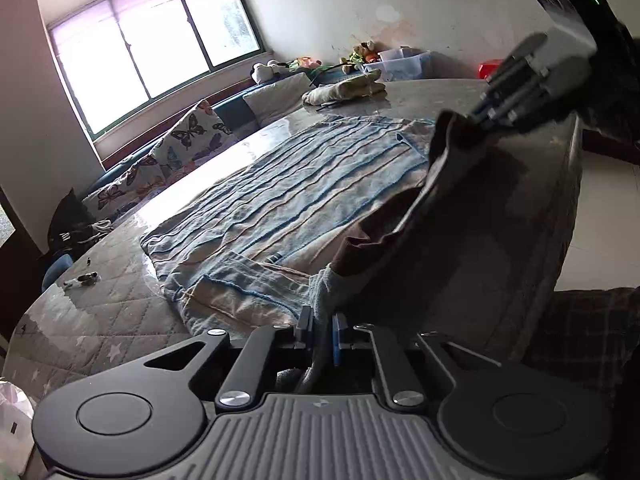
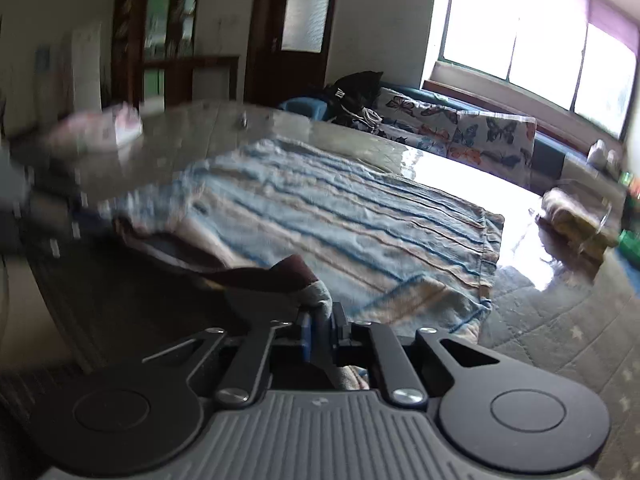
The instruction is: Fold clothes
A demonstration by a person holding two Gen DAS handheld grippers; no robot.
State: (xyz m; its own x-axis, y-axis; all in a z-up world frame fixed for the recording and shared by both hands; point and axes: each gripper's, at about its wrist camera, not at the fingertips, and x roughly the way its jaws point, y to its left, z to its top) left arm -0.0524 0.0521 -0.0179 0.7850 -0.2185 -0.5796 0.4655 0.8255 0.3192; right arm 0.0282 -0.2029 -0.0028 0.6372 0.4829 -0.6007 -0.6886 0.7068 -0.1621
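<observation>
Your left gripper (image 1: 322, 326) fingers are clenched on the striped garment's (image 1: 280, 204) near edge; right gripper (image 2: 322, 322) fingers pinch the same edge, lifted off the bench (image 1: 104, 312).

A butterfly-print cushion (image 1: 196, 130) lies under the window (image 1: 152, 44); soft toys (image 1: 360, 54) sit beside a plastic box (image 1: 404, 65).

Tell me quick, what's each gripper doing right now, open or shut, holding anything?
Left gripper: shut on the striped garment, at its near edge.
Right gripper: shut on the same garment's edge.
</observation>
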